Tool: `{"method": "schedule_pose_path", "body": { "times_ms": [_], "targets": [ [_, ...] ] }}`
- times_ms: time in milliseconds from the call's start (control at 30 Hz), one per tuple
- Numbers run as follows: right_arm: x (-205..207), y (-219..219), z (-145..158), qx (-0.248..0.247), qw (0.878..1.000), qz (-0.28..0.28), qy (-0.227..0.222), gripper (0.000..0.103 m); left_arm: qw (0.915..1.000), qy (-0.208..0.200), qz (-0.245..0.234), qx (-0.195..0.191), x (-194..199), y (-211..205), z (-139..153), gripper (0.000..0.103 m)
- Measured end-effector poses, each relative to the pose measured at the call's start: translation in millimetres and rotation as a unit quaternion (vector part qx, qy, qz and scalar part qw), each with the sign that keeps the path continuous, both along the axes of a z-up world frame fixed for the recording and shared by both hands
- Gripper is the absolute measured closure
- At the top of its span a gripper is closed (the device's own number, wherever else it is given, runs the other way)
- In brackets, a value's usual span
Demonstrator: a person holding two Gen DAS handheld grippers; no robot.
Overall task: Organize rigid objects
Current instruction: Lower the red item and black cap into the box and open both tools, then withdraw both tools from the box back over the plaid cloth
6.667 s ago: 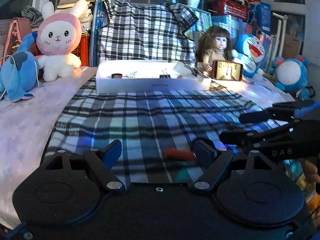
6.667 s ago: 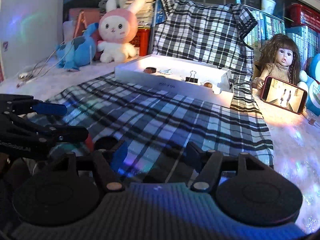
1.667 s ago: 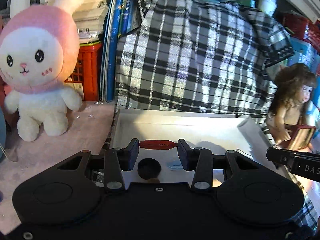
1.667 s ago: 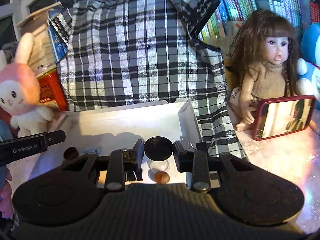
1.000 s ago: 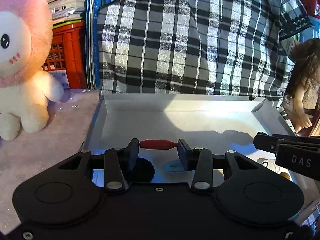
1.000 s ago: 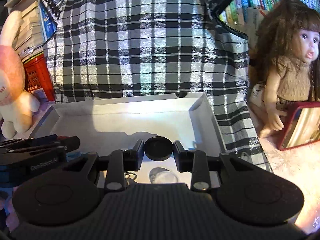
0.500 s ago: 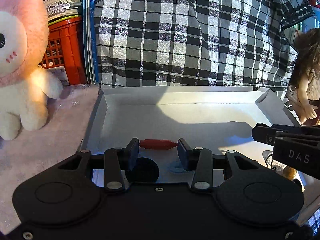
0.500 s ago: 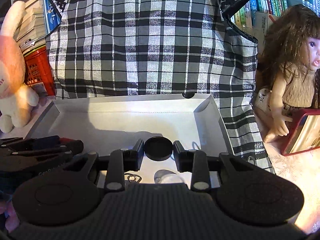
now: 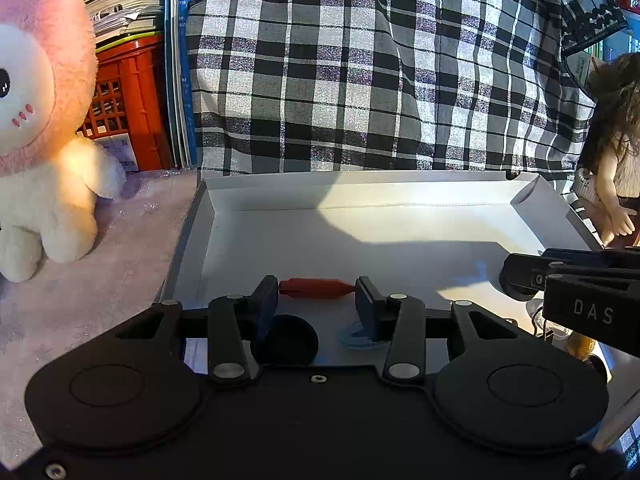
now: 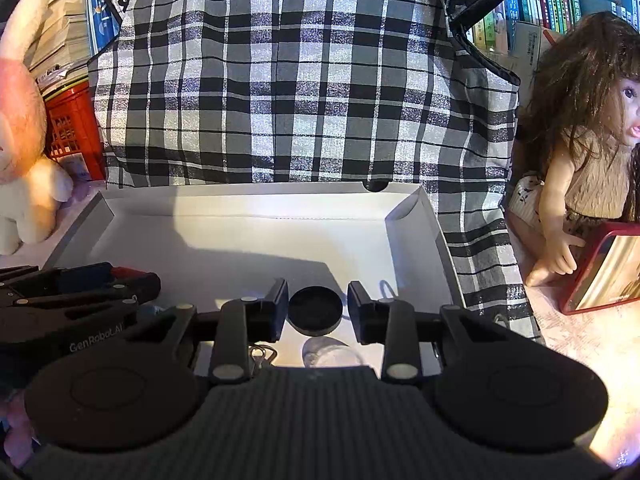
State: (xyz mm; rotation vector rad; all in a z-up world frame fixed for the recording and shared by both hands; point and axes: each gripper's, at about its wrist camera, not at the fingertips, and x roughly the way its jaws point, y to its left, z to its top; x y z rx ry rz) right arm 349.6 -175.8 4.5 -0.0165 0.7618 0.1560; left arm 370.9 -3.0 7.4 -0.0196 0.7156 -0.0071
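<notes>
left tongs [image 9: 316,300] half hide a black disc [image 9: 294,338]; doll [image 9: 618,152] cut off at edge.

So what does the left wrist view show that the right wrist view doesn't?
Only the left wrist view: the left gripper with its jaws closed on a red clip, and a black cap lying in the box below.
Only the right wrist view: the right gripper holding a black disc, plus a phone beside the doll.
Both: the white box and the plaid cloth.
</notes>
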Motion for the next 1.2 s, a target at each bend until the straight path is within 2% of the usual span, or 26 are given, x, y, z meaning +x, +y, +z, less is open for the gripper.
{"method": "schedule_pose_path", "body": {
  "times_ms": [267,367,433,500,667,1200],
  "targets": [
    [-5.1,-2.1,3.9,0.014,1.0,-0.005,-0.007,0.062,1.0,-0.003,0.0,-0.003,-2.8,0.3,1.7,0.06],
    [-9.6,-2.1,7.8,0.02,1.0,-0.004,-0.01,0.06,0.9999,-0.014,-0.002,-0.005,-8.4,0.6,5.5,0.052],
    [-13.9,-1.6,11.1,0.019,1.0,-0.003,-0.015,0.047,0.9997,-0.022,-0.003,-0.006,-13.5,0.2,9.5,0.04],
    [-18.9,-1.4,14.9,0.019,1.0,0.0,-0.02,0.047,0.9995,-0.031,-0.006,-0.003,-18.9,-1.1,13.8,0.034],
    [-32.7,-3.7,28.0,0.015,0.999,-0.001,-0.035,0.041,0.9987,-0.048,-0.013,0.012,-36.0,-5.4,27.1,0.029],
    [-98.8,-21.3,65.3,0.013,0.997,-0.001,-0.076,0.02,0.9971,-0.074,-0.012,0.01,-110.7,-6.0,56.9,0.021]
  ]
}}
